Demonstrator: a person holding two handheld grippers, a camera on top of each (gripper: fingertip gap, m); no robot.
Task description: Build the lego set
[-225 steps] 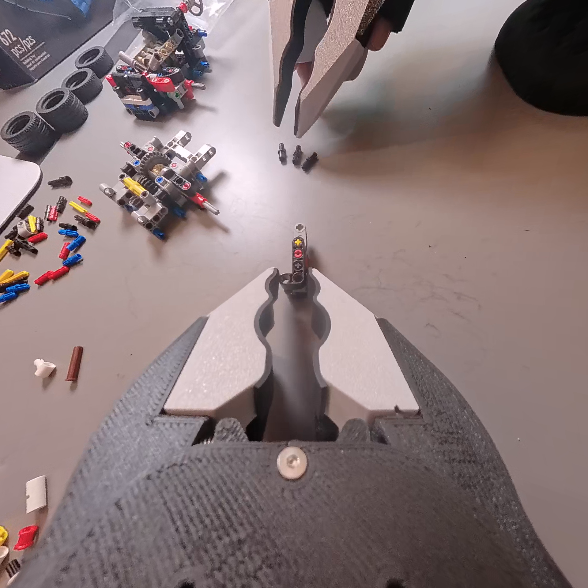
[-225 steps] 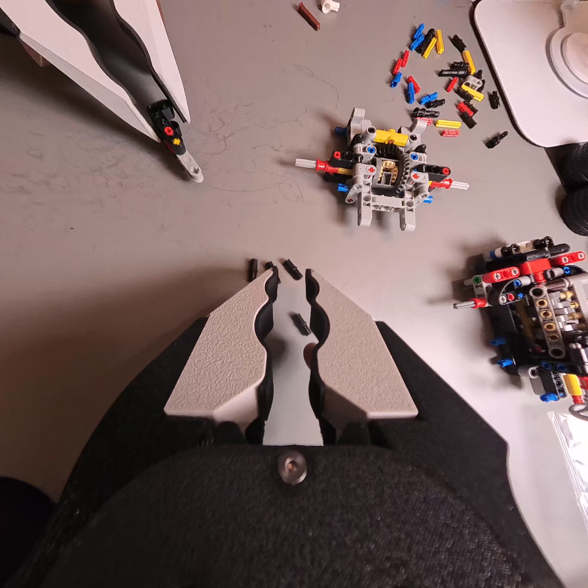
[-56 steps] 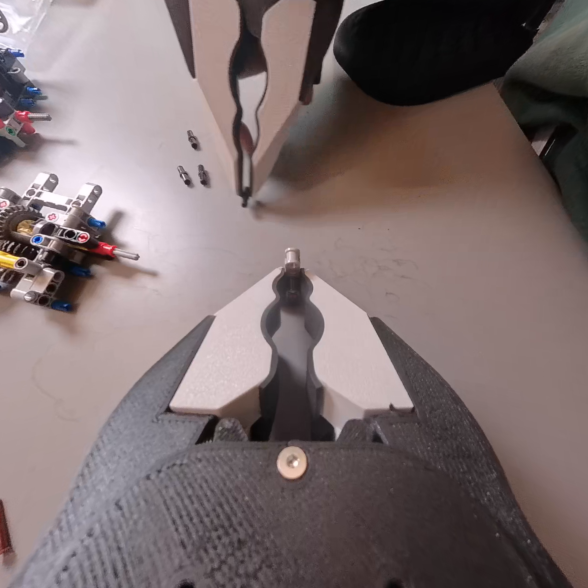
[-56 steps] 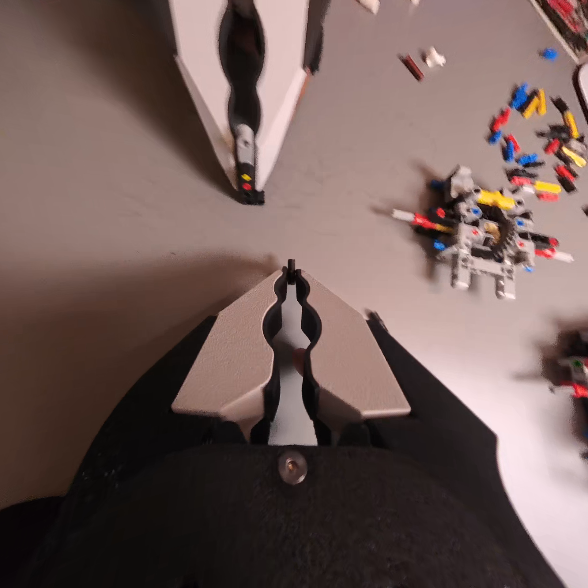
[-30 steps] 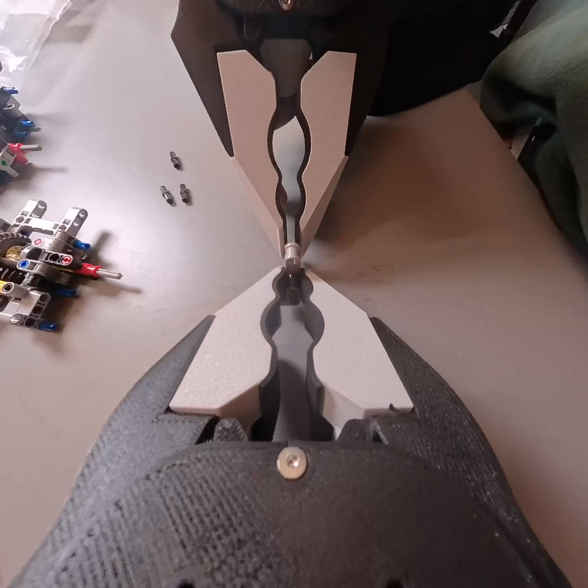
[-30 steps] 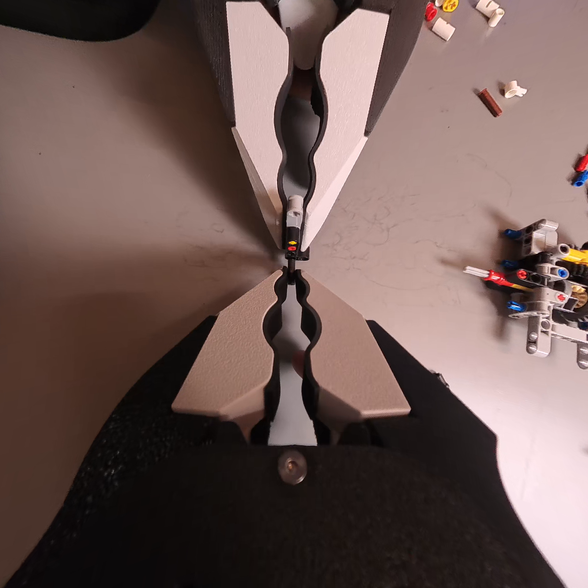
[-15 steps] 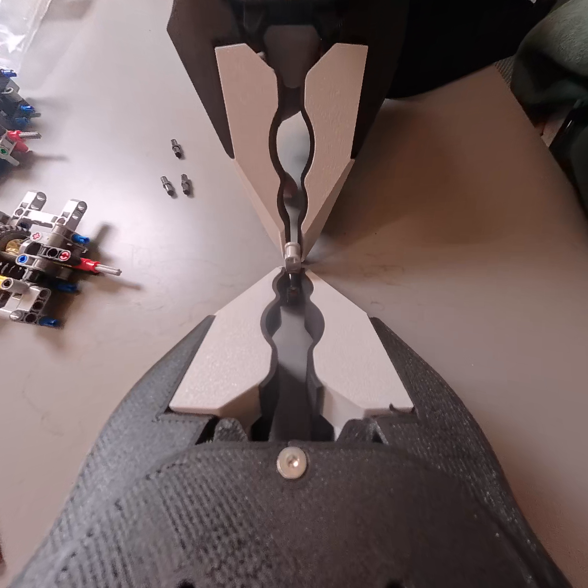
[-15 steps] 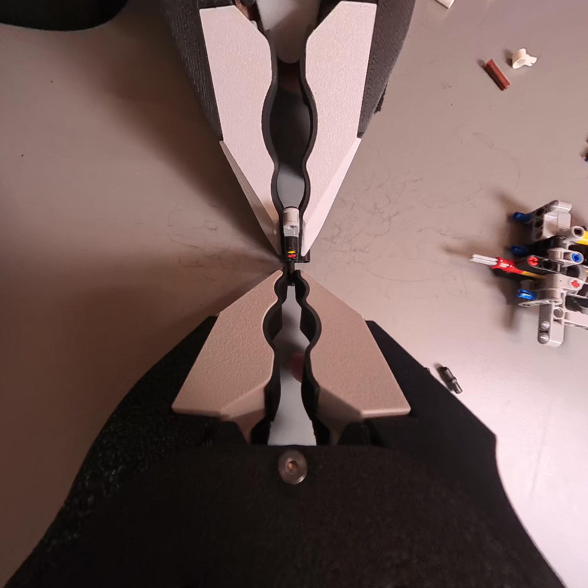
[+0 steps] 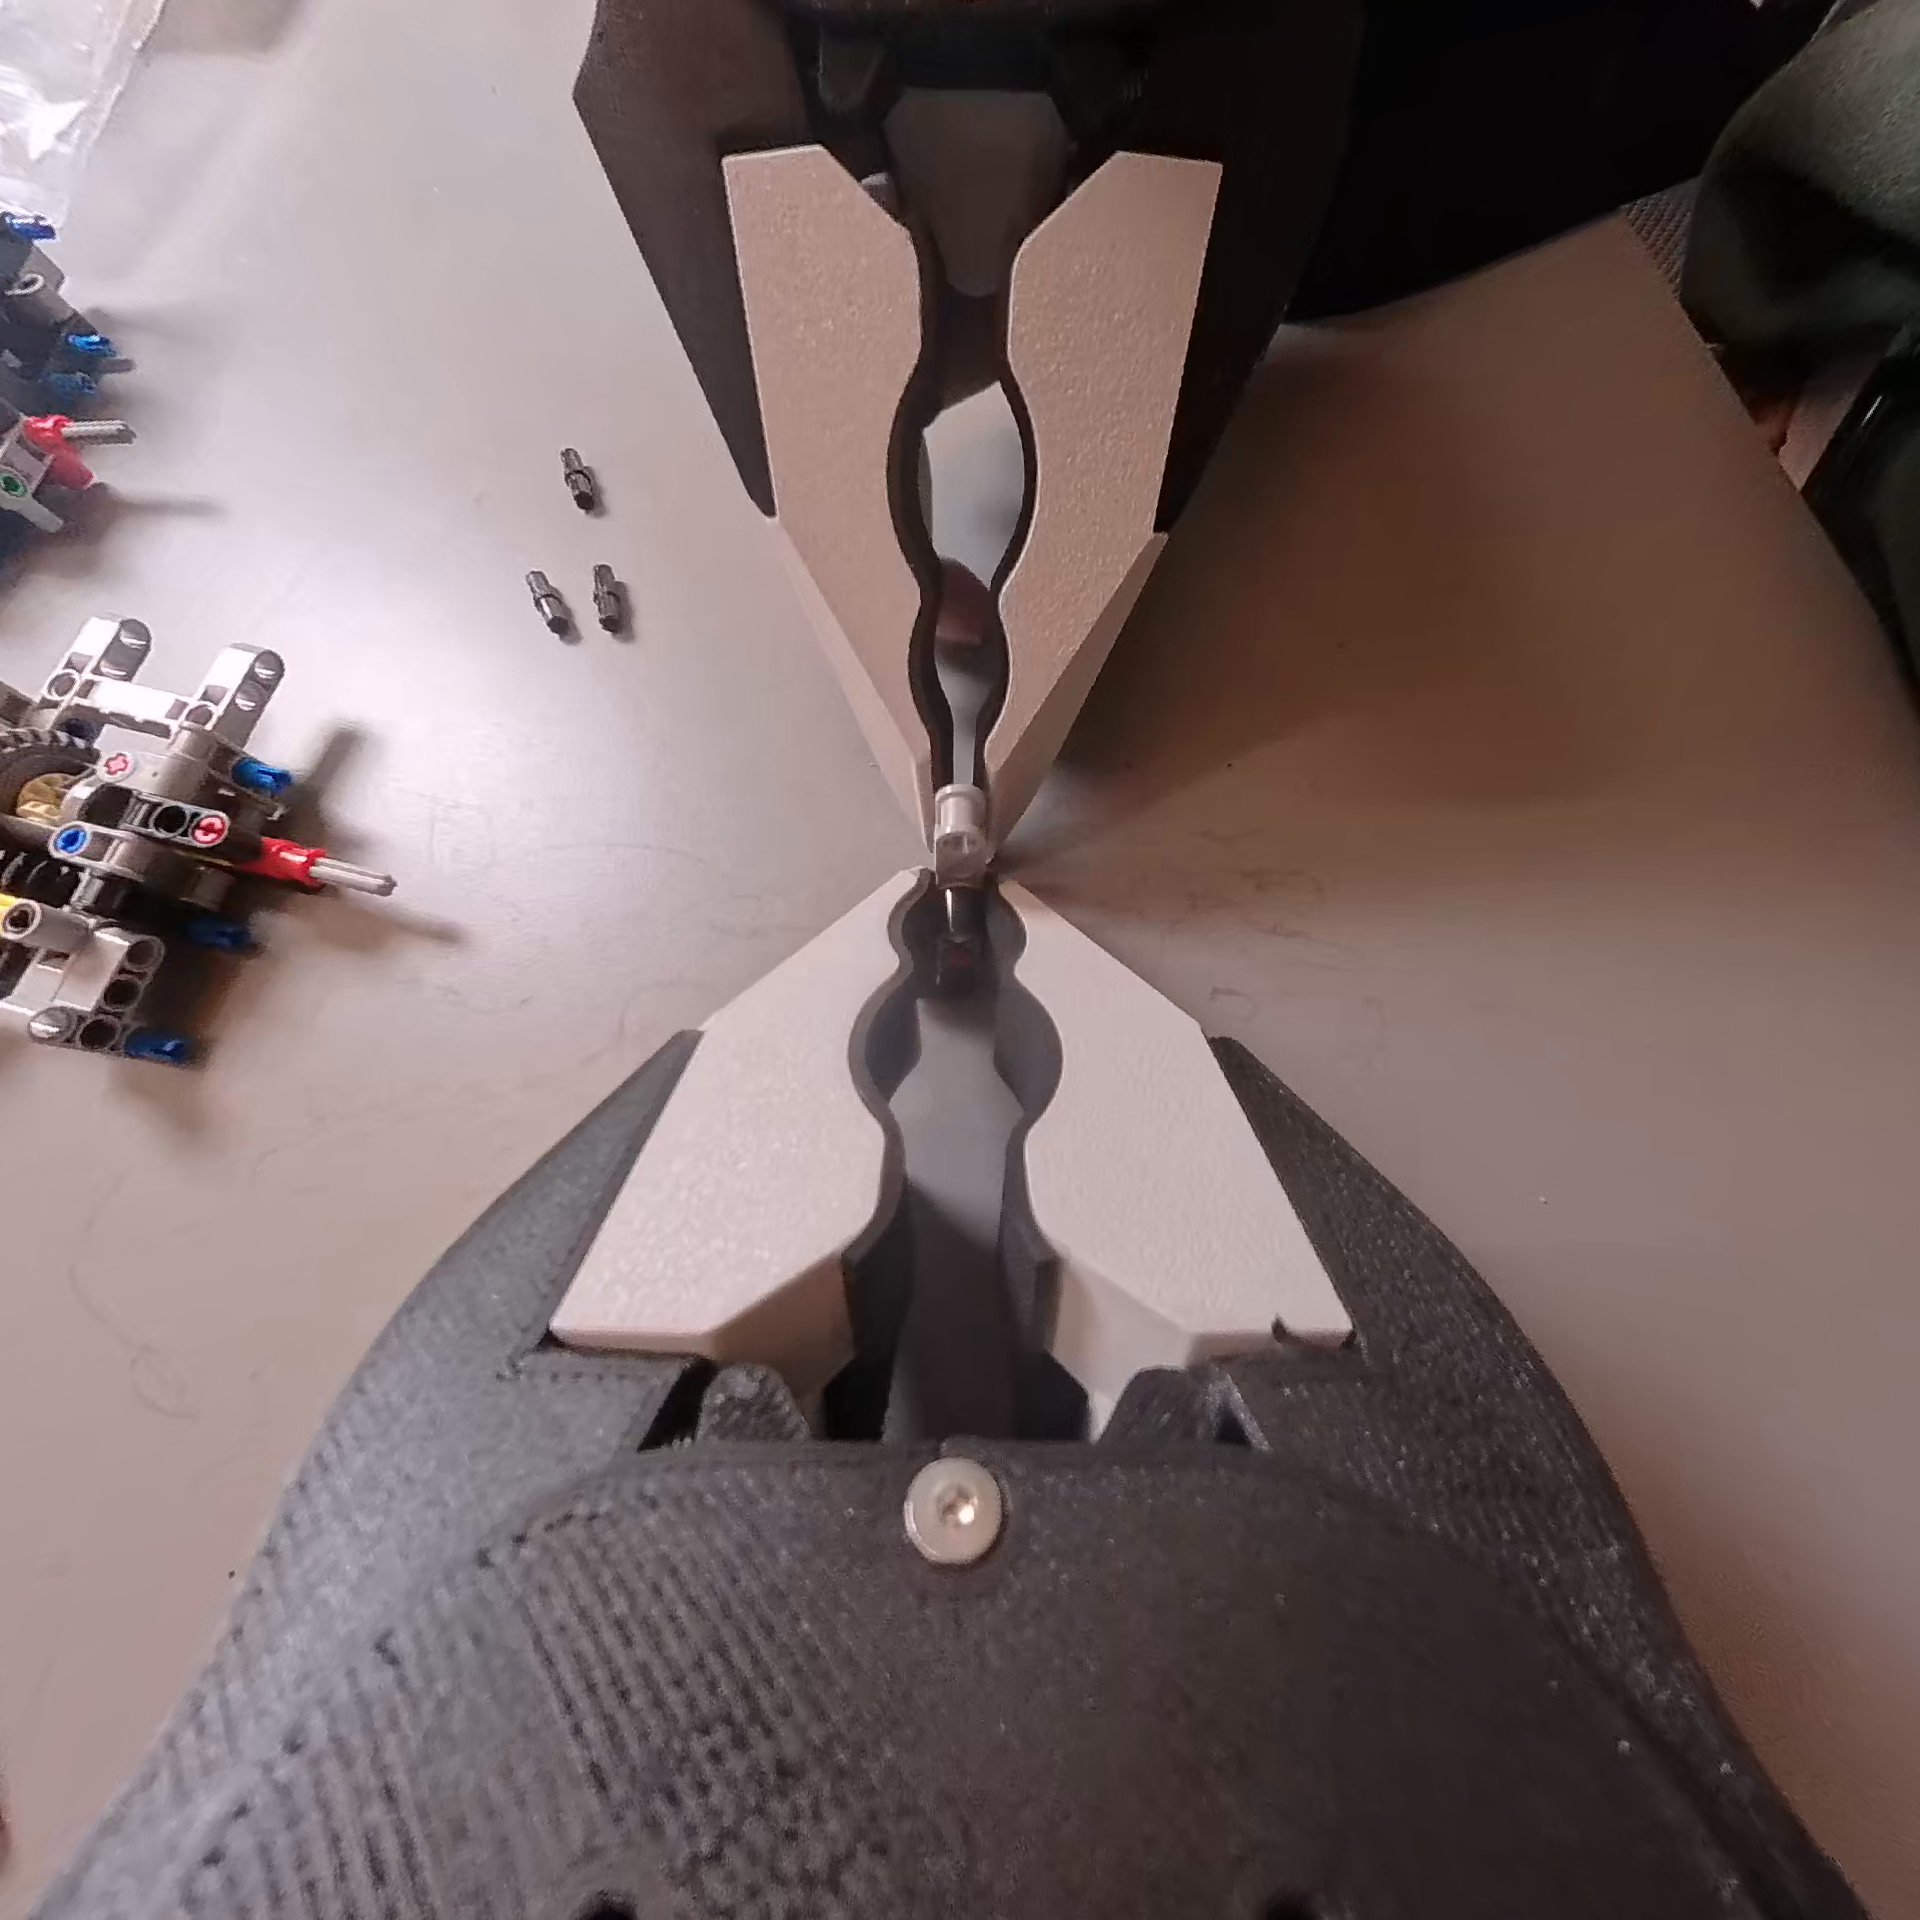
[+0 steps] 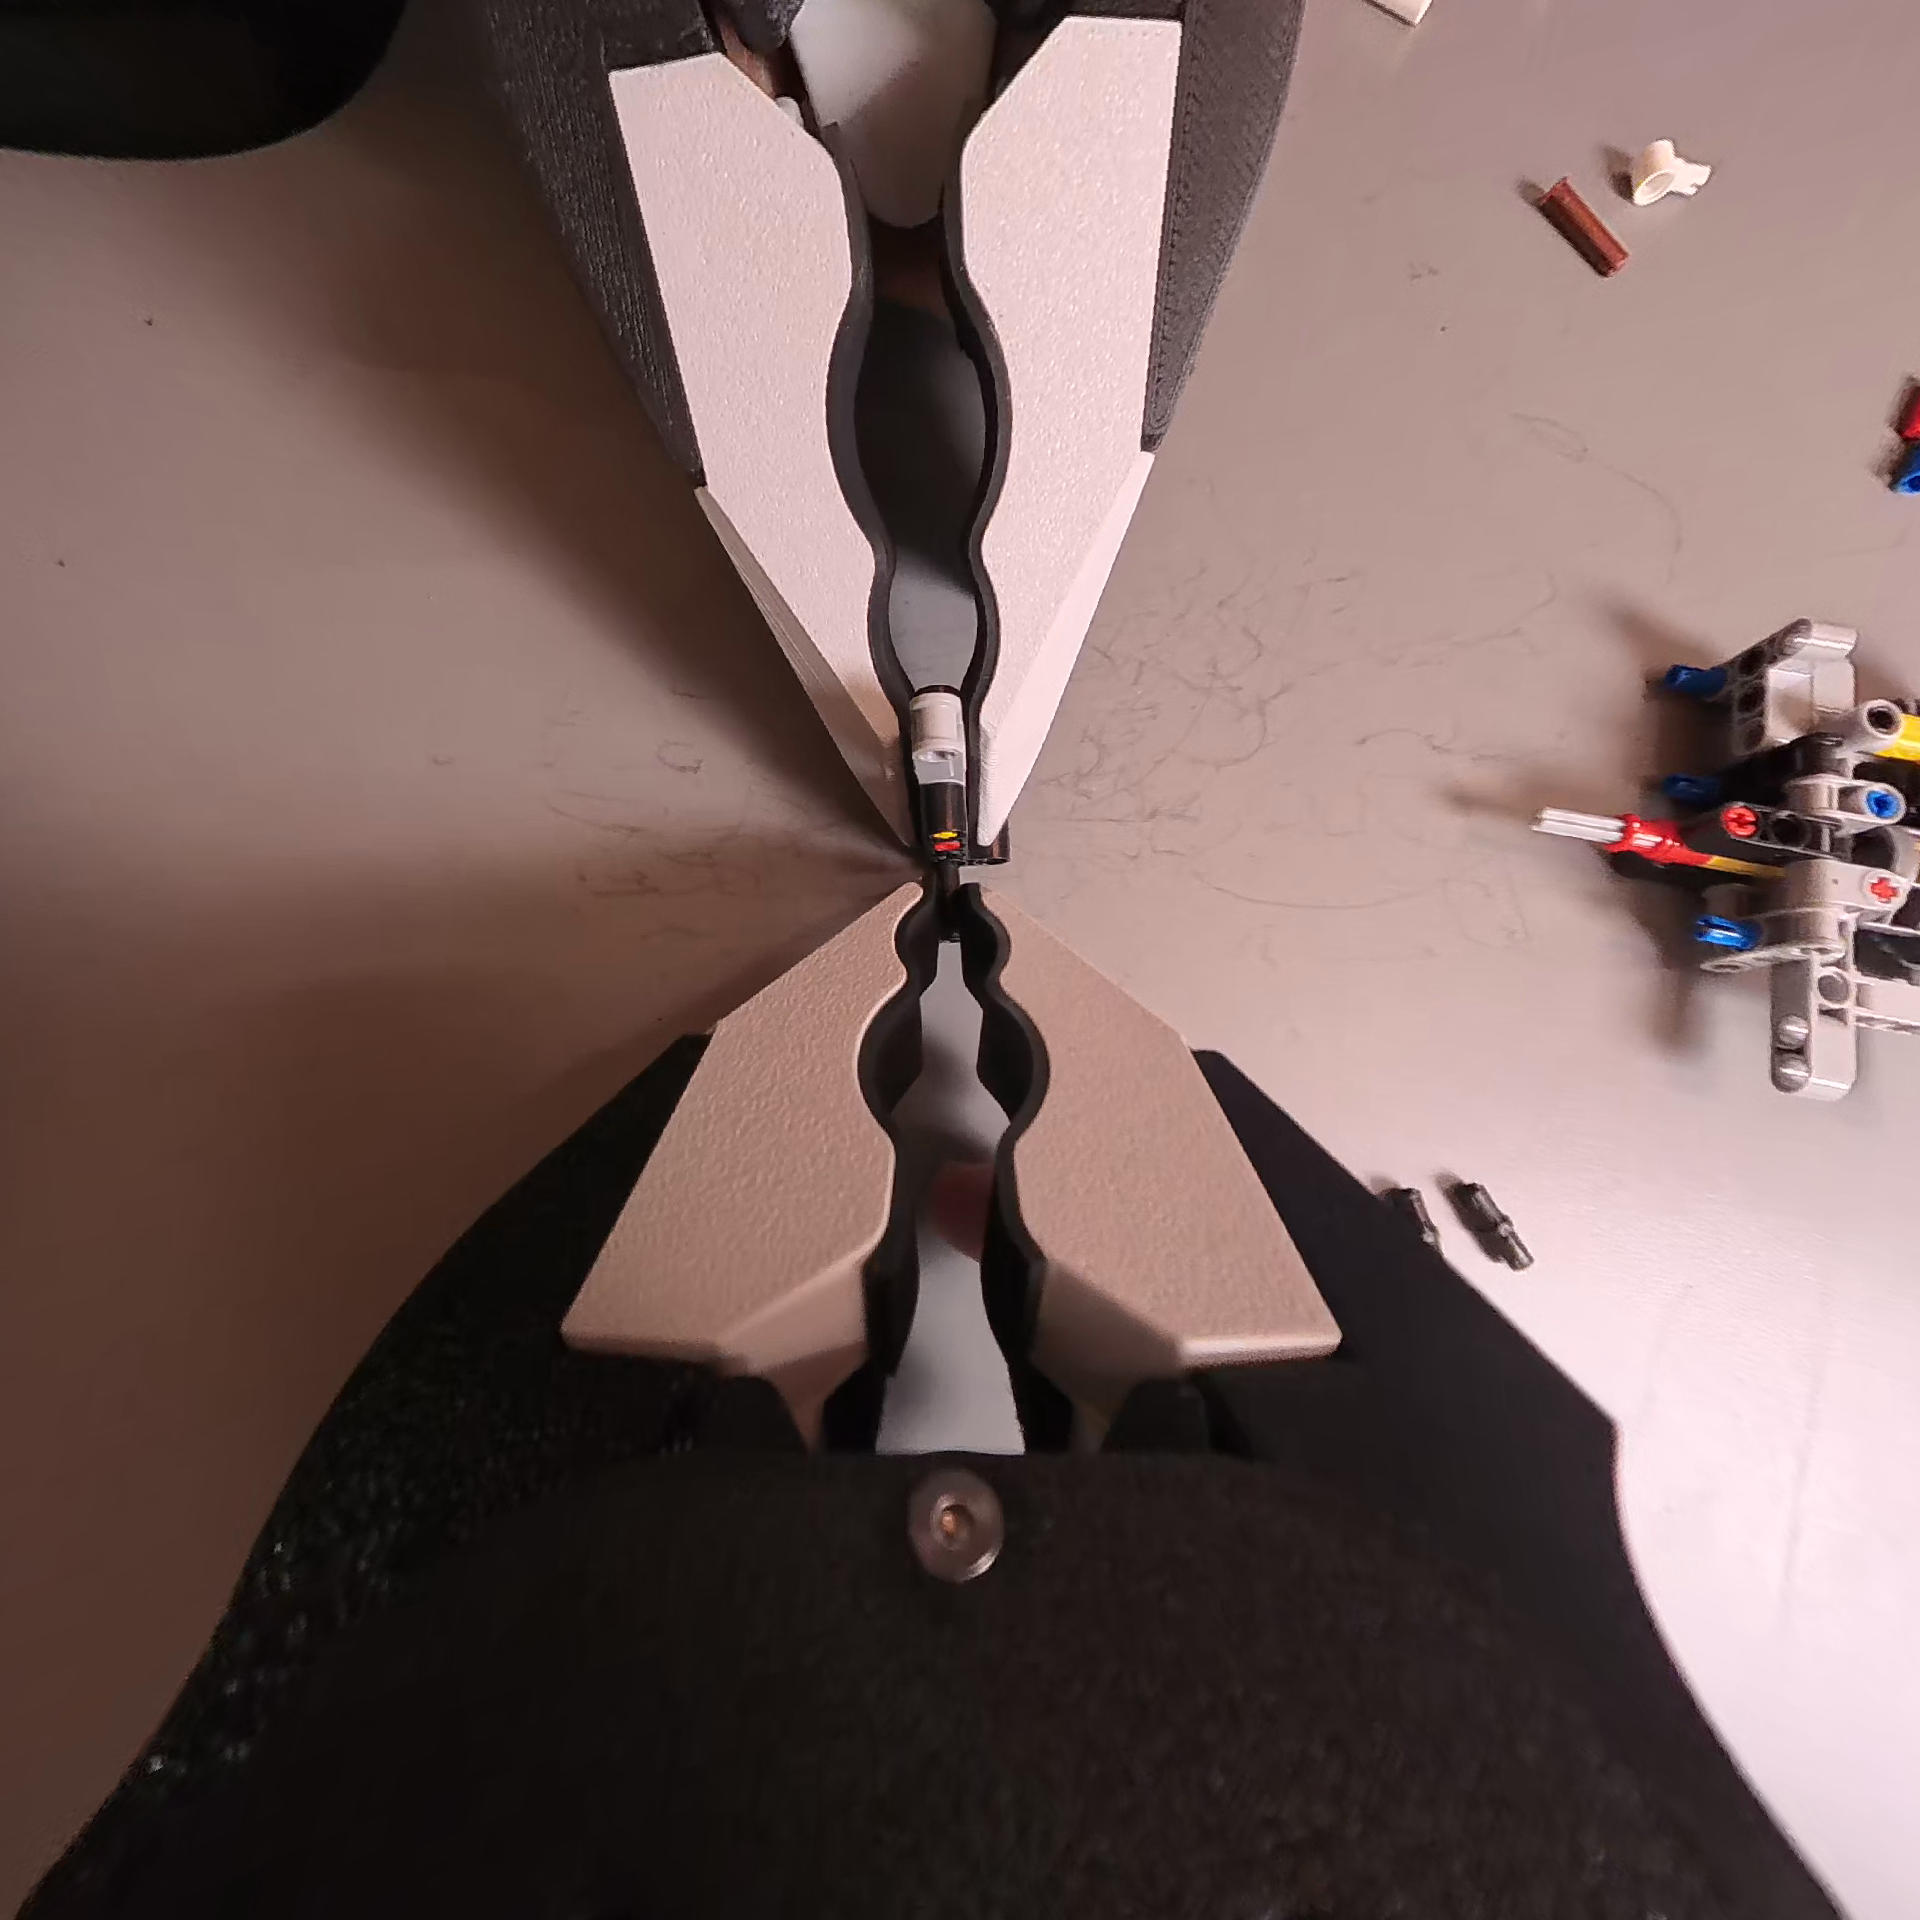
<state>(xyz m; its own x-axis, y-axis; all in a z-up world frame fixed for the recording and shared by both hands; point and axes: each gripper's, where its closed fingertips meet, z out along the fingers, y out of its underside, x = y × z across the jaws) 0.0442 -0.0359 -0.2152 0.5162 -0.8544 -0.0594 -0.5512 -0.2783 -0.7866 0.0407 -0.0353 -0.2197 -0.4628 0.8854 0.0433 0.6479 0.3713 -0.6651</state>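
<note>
The left gripper point(image 9: 958, 896) and right gripper point(image 10: 951, 914) meet tip to tip above the table point(image 9: 1455, 831), facing each other. Between the left gripper's fingertips sits a short beam piece point(image 9: 958, 836), its far end reaching the right gripper's tips. The right gripper's tips close on a small pin point(image 10: 948, 902) that touches the beam's near end.

Left wrist view: three loose pins point(image 9: 578, 582) lie on the table left of the far gripper. A built gear assembly point(image 9: 135, 831) sits farther left, nearer the camera than the pins. Another assembly point(image 9: 42, 416) sits at the left edge, behind it.

Right wrist view: the gear assembly lies at the right edge; a short rod point(image 10: 1581, 231) and a small connector point(image 10: 1662, 171) lie just beside each other, far right.
</note>
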